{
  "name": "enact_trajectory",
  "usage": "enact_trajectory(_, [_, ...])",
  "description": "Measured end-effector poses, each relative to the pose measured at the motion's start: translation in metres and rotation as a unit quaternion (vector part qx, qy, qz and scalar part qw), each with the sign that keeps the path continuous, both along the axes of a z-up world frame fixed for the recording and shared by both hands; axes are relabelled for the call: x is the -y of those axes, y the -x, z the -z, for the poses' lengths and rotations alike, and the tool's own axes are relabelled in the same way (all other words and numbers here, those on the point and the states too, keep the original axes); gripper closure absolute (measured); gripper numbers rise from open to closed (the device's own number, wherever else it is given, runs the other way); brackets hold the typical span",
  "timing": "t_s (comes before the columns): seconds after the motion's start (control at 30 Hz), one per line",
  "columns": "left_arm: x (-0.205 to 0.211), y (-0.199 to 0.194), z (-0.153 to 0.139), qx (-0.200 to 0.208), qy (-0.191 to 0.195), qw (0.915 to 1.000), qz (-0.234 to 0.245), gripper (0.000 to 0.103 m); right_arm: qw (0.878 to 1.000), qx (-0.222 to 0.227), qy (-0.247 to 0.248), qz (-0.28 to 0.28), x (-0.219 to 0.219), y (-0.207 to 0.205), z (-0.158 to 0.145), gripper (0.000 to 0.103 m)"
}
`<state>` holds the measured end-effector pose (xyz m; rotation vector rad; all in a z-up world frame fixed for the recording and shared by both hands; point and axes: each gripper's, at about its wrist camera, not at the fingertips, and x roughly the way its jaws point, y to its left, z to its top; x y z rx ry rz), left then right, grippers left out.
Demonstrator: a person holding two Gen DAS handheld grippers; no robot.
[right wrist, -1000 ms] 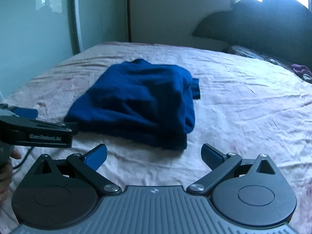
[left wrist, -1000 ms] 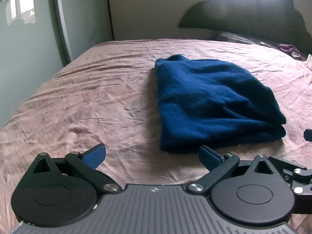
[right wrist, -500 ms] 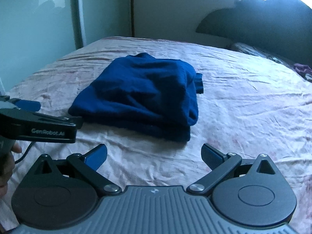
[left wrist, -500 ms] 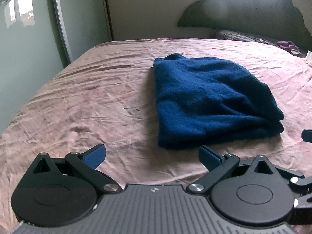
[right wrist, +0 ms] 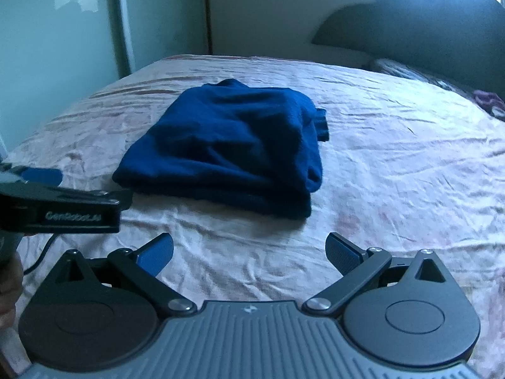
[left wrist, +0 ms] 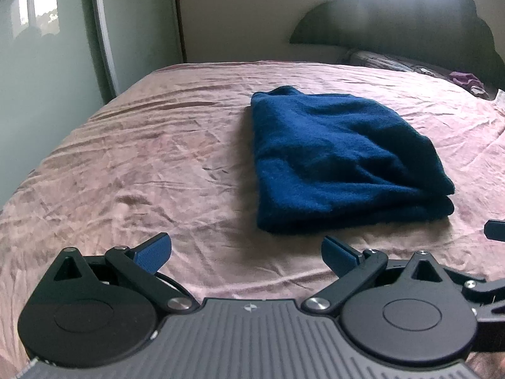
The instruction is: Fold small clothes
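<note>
A dark blue garment [left wrist: 341, 161] lies folded into a thick rectangle on the pink bedsheet [left wrist: 142, 164]. My left gripper [left wrist: 246, 252] is open and empty, hovering over the sheet just short of the garment's near edge. In the right wrist view the same blue garment [right wrist: 230, 148] sits ahead and a little left. The right gripper [right wrist: 249, 252] is open too, with nothing between its blue pads. The left gripper's body [right wrist: 60, 211] shows at the left edge of the right wrist view, held by a hand [right wrist: 9, 287].
The bed fills both views, its sheet wrinkled. A dark headboard [left wrist: 410, 22] and a pillow [left wrist: 385, 61] stand at the far end, with a purple cloth [left wrist: 467, 79] near the far right. A pale wardrobe door [left wrist: 47, 63] lines the left side.
Both grippers have drawn back slightly from the folded garment and stay open. The garment itself has not moved.
</note>
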<state>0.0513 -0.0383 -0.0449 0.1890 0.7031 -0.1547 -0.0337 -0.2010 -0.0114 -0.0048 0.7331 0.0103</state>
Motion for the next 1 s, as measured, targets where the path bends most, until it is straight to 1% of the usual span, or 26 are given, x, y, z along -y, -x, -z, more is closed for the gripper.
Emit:
enact_trajectory(0.13, [-0.0014,0.0002,0.0003,-0.004,0.007,0.9999,-0.007,0.001,1.000,-0.007,-0.008,0.000,0.0008,-0.0019,0.0012,0.000])
enact_trajectory(0.3, [-0.0014,0.0003,0.0013,-0.010,0.013,0.9999,-0.006,0.001,0.999,-0.030,-0.010,0.001,-0.0020,-0.0080,0.0047,0.000])
enact_trajectory(0.43, [-0.0005,0.0032,0.0022,0.002,0.004,1.0000,-0.006,0.001,1.000,-0.014,0.000,0.005,-0.0022,-0.0049,0.0022,0.000])
enact_trajectory(0.53, [-0.0005,0.0056,0.0014,0.012,0.005,0.9999,-0.002,0.001,1.000,-0.006,0.011,0.007,-0.0026,-0.0038,0.0001,0.000])
enact_trajectory(0.77, [-0.0011,0.0024,0.0027,-0.013,0.009,0.9999,-0.003,0.001,1.000,0.010,0.019,-0.008,-0.0057,0.0008,-0.0017,0.000])
enact_trajectory(1.0, [-0.0040,0.0005,0.0028,-0.017,0.006,0.9998,-0.009,0.001,1.000,0.008,0.020,-0.005,-0.0070,0.0008,-0.0010,0.000])
